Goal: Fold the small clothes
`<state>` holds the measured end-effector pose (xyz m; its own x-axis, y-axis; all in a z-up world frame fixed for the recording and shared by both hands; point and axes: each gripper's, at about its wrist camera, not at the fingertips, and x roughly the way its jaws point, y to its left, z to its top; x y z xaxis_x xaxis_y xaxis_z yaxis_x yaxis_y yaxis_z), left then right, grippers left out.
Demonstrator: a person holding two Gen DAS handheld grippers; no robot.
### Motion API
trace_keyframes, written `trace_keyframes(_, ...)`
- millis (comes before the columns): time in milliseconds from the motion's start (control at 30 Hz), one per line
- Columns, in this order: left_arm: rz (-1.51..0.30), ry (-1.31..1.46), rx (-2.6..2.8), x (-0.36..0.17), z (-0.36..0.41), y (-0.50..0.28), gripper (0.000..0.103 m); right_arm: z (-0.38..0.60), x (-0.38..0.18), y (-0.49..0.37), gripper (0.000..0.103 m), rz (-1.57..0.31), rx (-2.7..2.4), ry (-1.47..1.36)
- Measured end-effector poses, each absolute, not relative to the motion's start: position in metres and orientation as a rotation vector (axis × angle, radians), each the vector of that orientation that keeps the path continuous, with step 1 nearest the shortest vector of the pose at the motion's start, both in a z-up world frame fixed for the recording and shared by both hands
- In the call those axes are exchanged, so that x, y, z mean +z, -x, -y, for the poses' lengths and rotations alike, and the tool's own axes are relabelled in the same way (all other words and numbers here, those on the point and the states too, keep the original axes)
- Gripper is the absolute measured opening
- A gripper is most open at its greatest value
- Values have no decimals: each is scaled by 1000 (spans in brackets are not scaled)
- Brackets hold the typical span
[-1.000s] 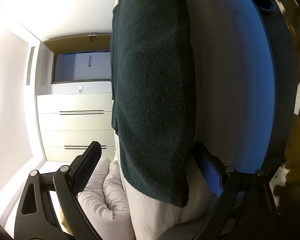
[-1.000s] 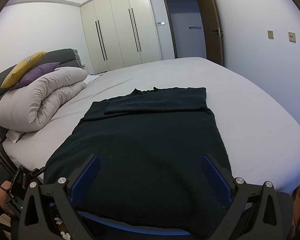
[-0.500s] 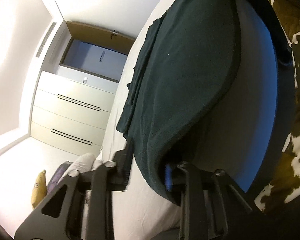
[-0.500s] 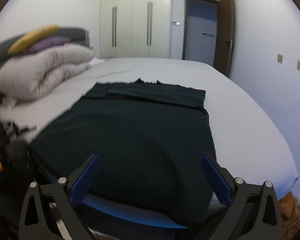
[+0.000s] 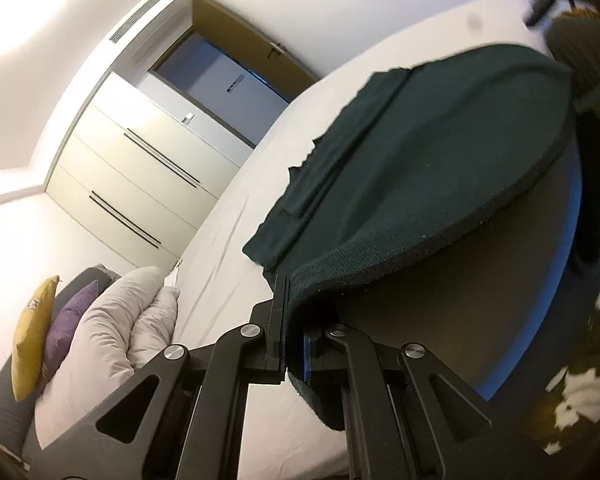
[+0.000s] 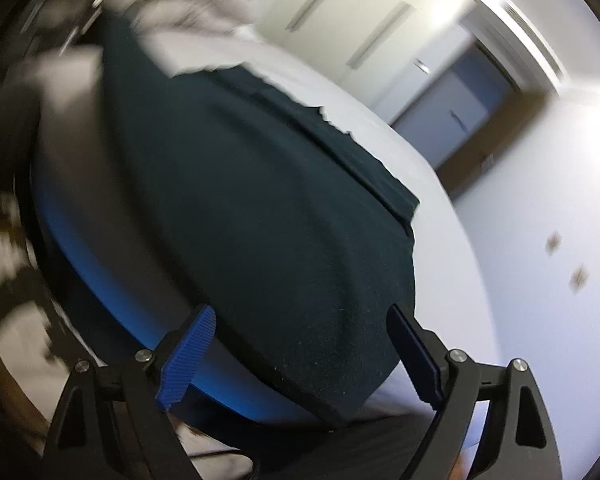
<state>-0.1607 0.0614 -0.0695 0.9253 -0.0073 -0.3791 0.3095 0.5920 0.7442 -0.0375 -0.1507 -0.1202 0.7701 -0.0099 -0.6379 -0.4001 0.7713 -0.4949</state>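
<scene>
A dark green knitted garment (image 5: 432, 176) lies spread on the white bed (image 5: 236, 240), its hem hanging over the near edge. My left gripper (image 5: 294, 332) is shut on the hem corner of the garment at the bed's edge. In the right wrist view the same garment (image 6: 260, 216) fills the middle. My right gripper (image 6: 300, 356) is open, its jaws on either side of the hem near the other corner, not closed on it. That view is blurred by motion.
A rolled pale duvet (image 5: 112, 344) with a yellow pillow (image 5: 30, 344) and a purple pillow (image 5: 70, 328) lies at the head of the bed. White wardrobes (image 5: 140, 168) and a doorway (image 5: 224, 84) stand beyond. A brown-and-white rug (image 5: 580, 396) covers the floor.
My left gripper has closed on the garment's hem corner and rolled. My right gripper has tilted and come in low at the hem, still open.
</scene>
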Motion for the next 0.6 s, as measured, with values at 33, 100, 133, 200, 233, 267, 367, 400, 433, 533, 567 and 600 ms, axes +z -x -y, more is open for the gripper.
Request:
trace_keyframes(33, -358, -918, -188, -66, -61, 162, 4, 145, -127, 42, 86, -647, 228, 733)
trace_keyframes(100, -367, -904, -194, -59, -61, 160, 4, 135, -140, 49, 84, -626, 229, 829)
trace_keyframes(133, -373, -894, -200, -55, -61, 160, 4, 132, -144, 52, 84, -617, 226, 855)
trace_keyframes(200, -384, -883, -205, -52, -61, 157, 4, 123, -156, 55, 84, -605, 208, 921)
trace_keyframes(233, -388, -879, -206, -51, -61, 155, 4, 120, -161, 55, 82, -603, 197, 952)
trace_keyframes(267, -392, -876, -208, -52, -61, 154, 4, 117, -167, 54, 77, -605, 187, 988)
trace_keyframes(367, -400, -865, -209, -53, -63, 147, 4, 118, -177, 52, 69, -604, 152, 1050)
trace_keyframes(400, -404, -856, -209, -53, -64, 147, 4, 121, -177, 50, 68, -605, 140, 1053)
trace_keyframes(433, -408, -843, -208, -50, -66, 146, 4, 124, -178, 48, 66, -608, 128, 1059)
trace_keyframes(533, -417, -831, -207, -52, -68, 145, 4, 136, -181, 46, 60, -603, 99, 1087)
trace_keyframes(567, -417, -832, -208, -56, -68, 144, 4, 142, -180, 44, 55, -607, 90, 1081)
trace_keyframes(600, -419, -833, -209, -57, -68, 146, 4, 146, -177, 43, 52, -613, 83, 1066)
